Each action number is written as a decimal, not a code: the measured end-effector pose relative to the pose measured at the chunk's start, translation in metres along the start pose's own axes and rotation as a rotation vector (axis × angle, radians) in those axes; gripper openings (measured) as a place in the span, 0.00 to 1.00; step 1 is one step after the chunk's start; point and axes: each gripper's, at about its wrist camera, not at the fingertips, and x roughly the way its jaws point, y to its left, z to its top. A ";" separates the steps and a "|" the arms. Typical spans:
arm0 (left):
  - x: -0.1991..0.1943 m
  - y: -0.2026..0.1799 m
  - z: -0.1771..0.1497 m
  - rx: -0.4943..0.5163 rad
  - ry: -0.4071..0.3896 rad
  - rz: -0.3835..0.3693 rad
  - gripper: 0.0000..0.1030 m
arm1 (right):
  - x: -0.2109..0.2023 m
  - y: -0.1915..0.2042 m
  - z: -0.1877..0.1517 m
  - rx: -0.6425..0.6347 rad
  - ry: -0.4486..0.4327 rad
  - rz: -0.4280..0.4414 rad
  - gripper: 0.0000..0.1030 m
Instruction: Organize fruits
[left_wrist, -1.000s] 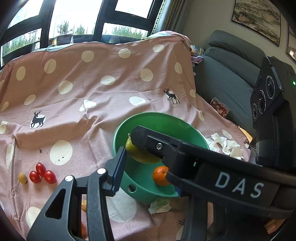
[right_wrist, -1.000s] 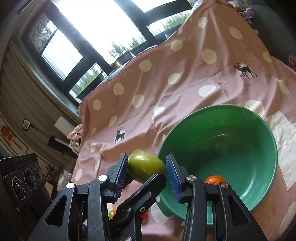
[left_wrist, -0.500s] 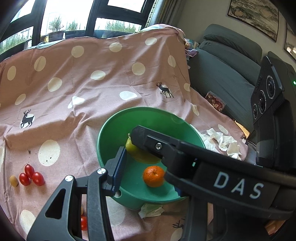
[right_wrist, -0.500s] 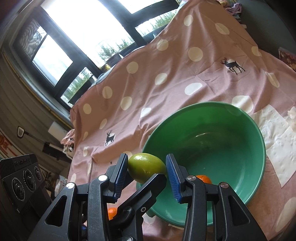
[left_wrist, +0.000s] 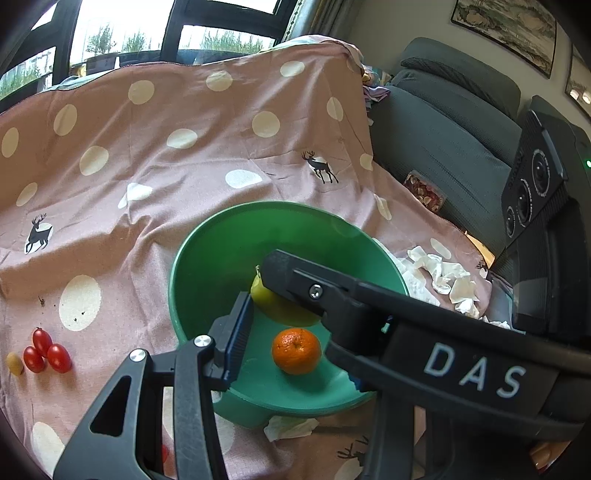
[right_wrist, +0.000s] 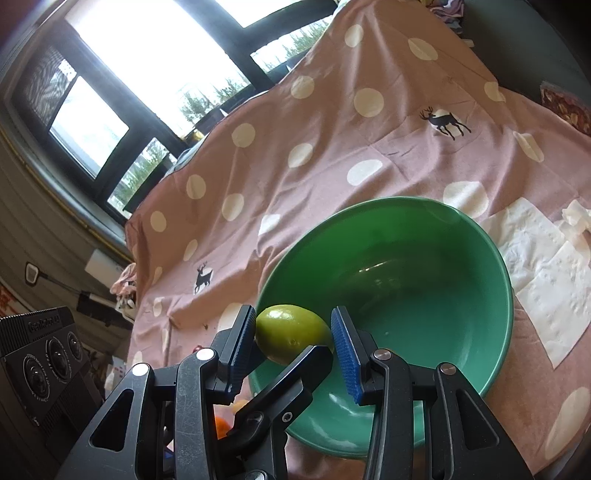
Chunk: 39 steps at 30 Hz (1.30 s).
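A green bowl (left_wrist: 207, 266) stands on the pink spotted cloth, with a mandarin (left_wrist: 296, 350) inside. It also shows in the right wrist view (right_wrist: 491, 266). My right gripper (right_wrist: 294, 339) is shut on a green lemon (right_wrist: 291, 332) over the bowl's near rim. In the left wrist view the lemon (left_wrist: 273, 306) shows behind the right gripper's arm, which crosses the frame. My left gripper (left_wrist: 295, 317) is open; only its left finger (left_wrist: 236, 339) shows clearly, above the bowl's near edge.
Red cherry tomatoes (left_wrist: 46, 352) and a small yellow fruit (left_wrist: 14, 363) lie on the cloth at left. White tissues (left_wrist: 447, 280) lie right of the bowl, also in the right wrist view (right_wrist: 546, 280). A grey sofa (left_wrist: 443, 122) stands at the right.
Both grippers have moved forward over the bowl; the lemon now hangs above the bowl's near rim. The mandarin shows fully inside the bowl. The grip on the lemon is unchanged.
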 end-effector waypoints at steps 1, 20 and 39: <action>0.001 0.000 0.000 0.000 0.003 -0.003 0.43 | 0.000 -0.001 0.000 0.001 0.001 -0.005 0.44; 0.020 -0.001 -0.001 -0.012 0.050 -0.029 0.43 | 0.008 -0.014 0.000 0.032 0.027 -0.048 0.44; 0.034 -0.002 -0.001 -0.021 0.089 -0.055 0.43 | 0.011 -0.023 -0.001 0.064 0.047 -0.083 0.44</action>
